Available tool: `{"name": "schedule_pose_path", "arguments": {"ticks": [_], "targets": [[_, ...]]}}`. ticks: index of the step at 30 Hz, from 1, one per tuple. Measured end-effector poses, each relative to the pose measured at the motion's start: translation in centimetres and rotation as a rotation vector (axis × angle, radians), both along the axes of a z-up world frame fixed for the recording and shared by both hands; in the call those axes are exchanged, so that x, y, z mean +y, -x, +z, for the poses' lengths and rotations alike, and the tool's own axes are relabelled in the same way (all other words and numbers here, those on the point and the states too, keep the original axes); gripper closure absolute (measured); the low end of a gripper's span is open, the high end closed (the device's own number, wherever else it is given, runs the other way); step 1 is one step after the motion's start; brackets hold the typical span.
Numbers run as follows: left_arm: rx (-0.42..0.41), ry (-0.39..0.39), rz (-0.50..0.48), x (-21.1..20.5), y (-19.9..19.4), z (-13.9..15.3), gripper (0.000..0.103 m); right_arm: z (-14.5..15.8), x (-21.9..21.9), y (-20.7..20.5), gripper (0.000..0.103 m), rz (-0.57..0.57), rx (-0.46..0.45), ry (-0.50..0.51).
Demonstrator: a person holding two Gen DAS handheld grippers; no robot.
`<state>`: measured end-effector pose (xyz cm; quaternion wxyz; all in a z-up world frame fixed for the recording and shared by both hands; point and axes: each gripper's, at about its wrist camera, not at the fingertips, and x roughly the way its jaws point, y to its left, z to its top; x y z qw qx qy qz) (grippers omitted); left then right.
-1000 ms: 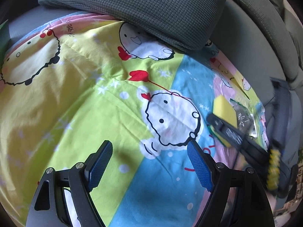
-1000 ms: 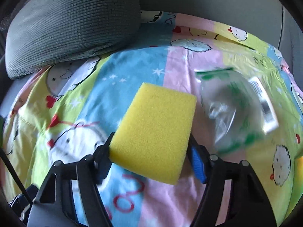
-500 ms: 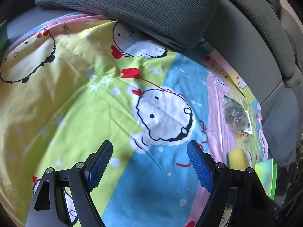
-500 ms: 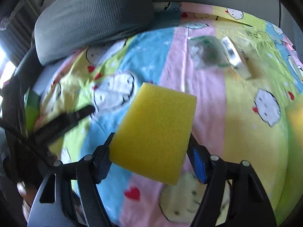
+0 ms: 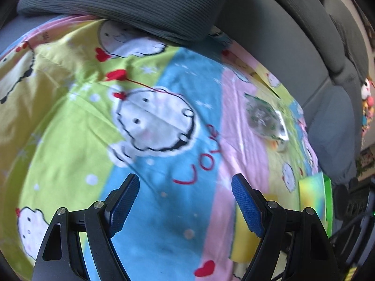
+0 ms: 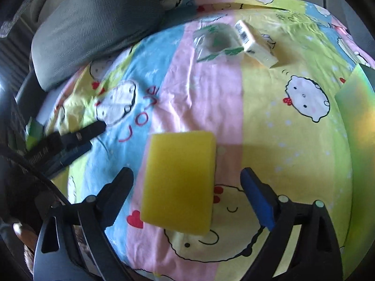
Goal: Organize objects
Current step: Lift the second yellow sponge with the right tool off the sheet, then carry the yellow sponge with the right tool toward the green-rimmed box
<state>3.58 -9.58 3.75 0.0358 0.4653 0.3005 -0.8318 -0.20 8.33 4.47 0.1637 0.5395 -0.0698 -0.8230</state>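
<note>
A yellow sponge (image 6: 179, 181) lies on the cartoon-print sheet (image 6: 293, 140), between the spread fingers of my right gripper (image 6: 186, 182), which is open and not touching it. The sponge also shows in the left wrist view (image 5: 243, 241), partly behind the right finger. My left gripper (image 5: 185, 201) is open and empty over the blue stripe; it shows in the right wrist view (image 6: 70, 138) at the left. A clear plastic bag with green print (image 6: 215, 42) and a small white box (image 6: 255, 44) lie farther back; the bag also shows in the left wrist view (image 5: 264, 117).
A grey cushion (image 5: 131, 2) lies at the back on the sheet, also in the right wrist view (image 6: 93, 23). A green-yellow container (image 6: 356, 107) stands at the right edge, seen in the left wrist view (image 5: 314, 201) too. Grey sofa backrest (image 5: 293, 46) runs behind.
My right gripper has opened and let go of the sponge, which now lies on the sheet. Both grippers have shifted toward the right, front part of the sheet.
</note>
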Motion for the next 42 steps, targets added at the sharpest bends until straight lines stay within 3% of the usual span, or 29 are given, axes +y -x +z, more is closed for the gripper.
{"name": "schedule_pose_path", "arguments": {"ticks": [5,10,12,18,22,42], "targets": [[0.003,-0.047,-0.082,1.7,0.3,0.0,0.022,0.9,1.7,0.1,0.022,-0.048,0.031,0.094],[0.001,-0.043,-0.123,3.0,0.4,0.0,0.022,0.6,3.0,0.6,0.046,-0.095,0.009,0.196],[0.005,-0.041,-0.153,3.6,0.4,0.1,0.022,0.5,3.3,0.7,0.051,-0.113,0.003,0.214],[0.014,-0.055,-0.246,5.5,0.6,0.1,0.042,-0.2,3.6,1.3,0.052,-0.117,-0.042,0.278],[-0.005,-0.047,-0.279,6.4,0.8,-0.2,0.046,-1.0,3.9,1.7,0.052,-0.141,-0.076,0.266],[-0.029,-0.061,-0.359,8.0,0.8,-0.6,0.048,-1.3,5.9,1.7,0.052,-0.182,-0.092,0.374]]}}
